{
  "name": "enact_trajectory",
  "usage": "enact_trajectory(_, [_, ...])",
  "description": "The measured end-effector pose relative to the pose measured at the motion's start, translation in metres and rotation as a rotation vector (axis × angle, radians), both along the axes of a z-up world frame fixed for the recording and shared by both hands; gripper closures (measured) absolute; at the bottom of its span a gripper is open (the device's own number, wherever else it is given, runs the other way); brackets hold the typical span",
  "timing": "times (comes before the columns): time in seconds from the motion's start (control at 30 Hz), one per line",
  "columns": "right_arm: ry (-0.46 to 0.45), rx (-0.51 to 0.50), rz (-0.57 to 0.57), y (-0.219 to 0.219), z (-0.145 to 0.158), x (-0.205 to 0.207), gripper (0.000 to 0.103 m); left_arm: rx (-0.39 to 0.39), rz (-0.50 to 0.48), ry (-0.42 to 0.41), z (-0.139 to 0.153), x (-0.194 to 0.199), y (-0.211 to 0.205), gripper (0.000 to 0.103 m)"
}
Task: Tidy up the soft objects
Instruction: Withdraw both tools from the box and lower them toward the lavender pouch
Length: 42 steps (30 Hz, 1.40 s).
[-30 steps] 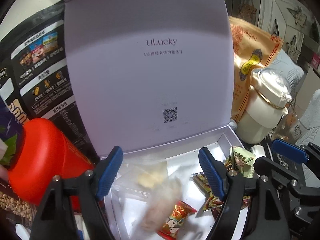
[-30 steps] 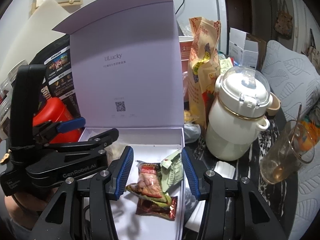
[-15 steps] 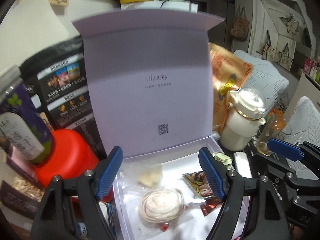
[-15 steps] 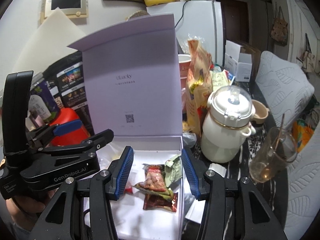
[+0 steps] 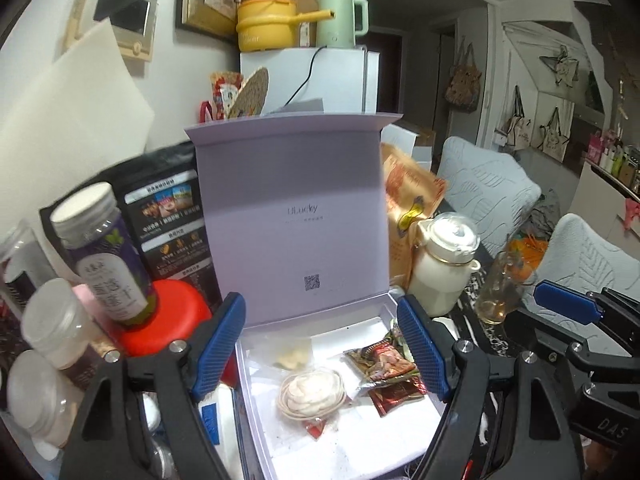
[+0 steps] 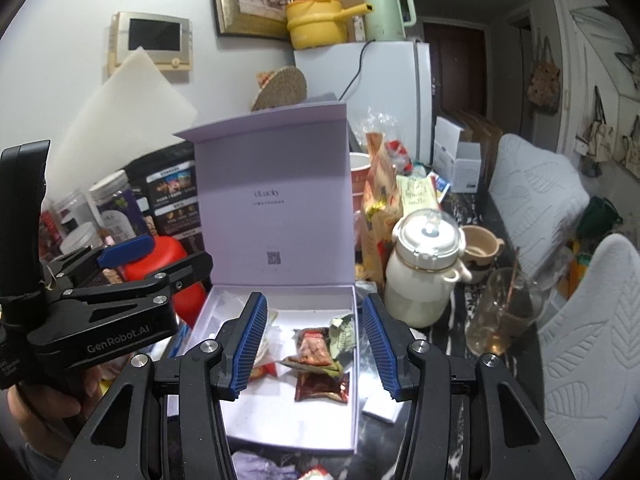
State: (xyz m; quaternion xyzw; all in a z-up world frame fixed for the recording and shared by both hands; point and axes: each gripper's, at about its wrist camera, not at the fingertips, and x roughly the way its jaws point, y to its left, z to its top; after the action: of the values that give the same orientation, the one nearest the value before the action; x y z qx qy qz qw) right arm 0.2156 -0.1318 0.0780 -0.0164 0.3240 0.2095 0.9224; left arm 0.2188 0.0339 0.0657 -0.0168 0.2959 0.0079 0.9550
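Observation:
An open lilac box (image 5: 352, 452) stands with its lid upright. On its floor lie a round white wrapped pastry (image 5: 312, 394), a clear bag with a pale yellow snack (image 5: 294, 354), a red nut packet (image 5: 384, 364), a dark red packet (image 6: 322, 386) and a green packet (image 6: 342, 332). My left gripper (image 5: 320, 344) hovers above and in front of the box, open with nothing between its blue pads. Beside it on the right, my right gripper (image 6: 312, 344) is also open and empty over the packets. In the right wrist view the left gripper (image 6: 160, 258) shows with a hand below it.
Left of the box are a red canister (image 5: 176, 312), a purple-labelled jar (image 5: 108, 256), clear jars and a black snack bag (image 5: 168, 220). To its right stand an orange bag (image 5: 408, 216), a white lidded pot (image 6: 424, 268) and a glass (image 6: 500, 312) holding a stick. Grey cushions lie beyond.
Both grippers have risen and drawn back from the box, so more of the room shows. The white pastry, blurred in motion a second ago, now lies still in the box.

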Motion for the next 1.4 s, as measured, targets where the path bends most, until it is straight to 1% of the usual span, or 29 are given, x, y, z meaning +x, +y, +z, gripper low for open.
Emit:
enact_trajectory(0.17, [-0.041,0.0,-0.007,-0.004,0.018,-0.028,0.053,0.004,-0.018,-0.036,0.017,-0.027,-0.001,0.025])
enact_trajectory(0.2, [-0.046,0.0,-0.008,-0.004,0.02,-0.033,0.051,0.009,-0.021,-0.045,0.021,-0.034,-0.001,0.025])
enact_trajectory(0.4, [-0.086,0.004,-0.014,-0.006,0.034,-0.067,0.05,0.012,-0.038,-0.077,0.034,-0.064,-0.003,0.025])
enact_trajectory(0.67, [-0.123,0.004,-0.022,-0.008,0.044,-0.105,0.046,0.02,-0.043,-0.075,0.036,-0.093,-0.001,0.025])
enact_trajectory(0.73, [-0.127,0.005,-0.023,-0.007,0.044,-0.112,0.042,0.018,-0.045,-0.071,0.035,-0.101,0.0,0.025])
enact_trajectory(1.03, [-0.114,0.001,-0.04,-0.005,0.032,-0.145,0.037,0.0,-0.05,-0.047,0.021,-0.133,0.008,0.025])
enact_trajectory(1.1, [-0.108,0.001,-0.047,-0.005,0.026,-0.153,0.034,-0.003,-0.05,-0.036,0.016,-0.138,0.01,0.025])
enact_trajectory(1.23, [-0.078,-0.001,-0.059,-0.004,0.011,-0.165,0.034,-0.021,-0.06,0.005,-0.001,-0.149,0.014,0.025])
enact_trajectory(1.4, [-0.035,-0.016,-0.088,0.0,-0.009,-0.174,0.034,-0.032,-0.056,0.029,-0.016,-0.163,0.018,0.025])
